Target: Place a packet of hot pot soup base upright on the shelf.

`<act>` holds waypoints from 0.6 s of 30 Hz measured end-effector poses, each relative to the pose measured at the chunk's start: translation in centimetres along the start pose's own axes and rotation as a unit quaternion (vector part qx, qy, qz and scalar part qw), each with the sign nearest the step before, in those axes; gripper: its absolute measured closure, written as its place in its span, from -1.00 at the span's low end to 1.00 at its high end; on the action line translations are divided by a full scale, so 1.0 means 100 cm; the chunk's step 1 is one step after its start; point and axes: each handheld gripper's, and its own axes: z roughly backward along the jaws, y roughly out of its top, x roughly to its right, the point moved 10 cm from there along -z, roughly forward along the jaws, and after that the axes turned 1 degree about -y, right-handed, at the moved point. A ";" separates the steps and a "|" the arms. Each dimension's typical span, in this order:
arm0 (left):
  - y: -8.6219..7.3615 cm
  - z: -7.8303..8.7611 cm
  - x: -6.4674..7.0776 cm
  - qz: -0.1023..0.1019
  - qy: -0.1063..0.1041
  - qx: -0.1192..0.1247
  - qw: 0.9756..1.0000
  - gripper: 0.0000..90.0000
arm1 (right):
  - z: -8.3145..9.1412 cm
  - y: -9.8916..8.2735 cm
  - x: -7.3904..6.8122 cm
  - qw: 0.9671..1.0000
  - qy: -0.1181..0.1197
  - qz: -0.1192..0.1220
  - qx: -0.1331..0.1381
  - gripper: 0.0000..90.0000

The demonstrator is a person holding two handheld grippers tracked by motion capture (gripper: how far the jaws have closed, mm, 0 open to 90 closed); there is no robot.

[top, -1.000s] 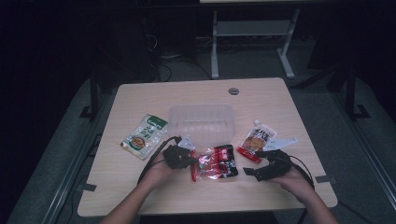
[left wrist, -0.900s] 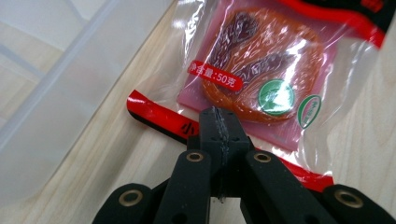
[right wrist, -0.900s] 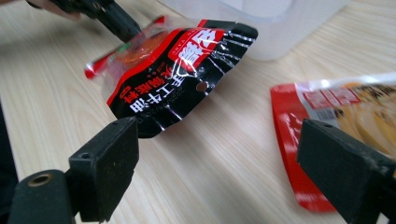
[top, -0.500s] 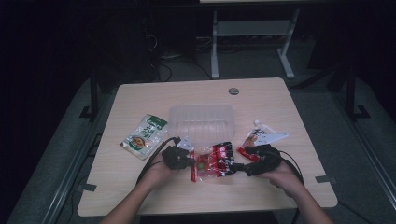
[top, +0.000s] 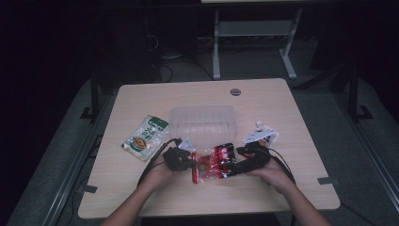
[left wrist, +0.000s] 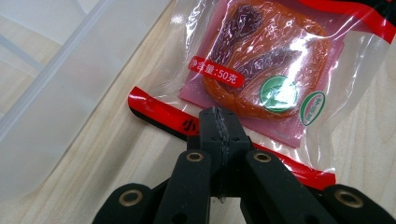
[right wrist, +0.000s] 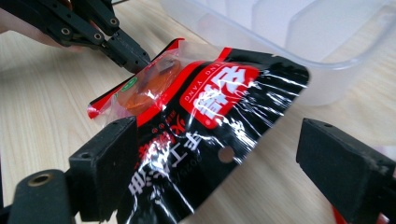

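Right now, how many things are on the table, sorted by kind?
Snack packets: 3 (green packet, red-and-black packet, small pouch)
Clear plastic tubs: 1 (tub)
Hand-held tools: 2 (left tool, right tool)
Total: 6

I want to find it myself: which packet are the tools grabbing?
Look at the clear tub in the middle of the table. Just in front of it lies the red-and-black packet, with the left tool pinching its edge. The other packets are green and white.

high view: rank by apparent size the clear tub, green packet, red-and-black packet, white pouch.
1. Clear tub, clearly largest.
2. Green packet and red-and-black packet: look alike; the latter is partly covered by both tools, so unranked.
3. White pouch, partly hidden.
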 end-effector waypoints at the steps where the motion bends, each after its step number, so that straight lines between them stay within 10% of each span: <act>1: 0.000 0.000 0.000 0.000 0.000 -0.001 1.000 1.00 | -0.002 0.000 0.000 1.000 0.000 0.001 -0.001 -0.72; 18: -0.001 0.000 0.001 0.000 0.002 -0.007 1.000 1.00 | -0.016 -0.005 -0.011 0.999 0.044 -0.027 -0.016 -0.64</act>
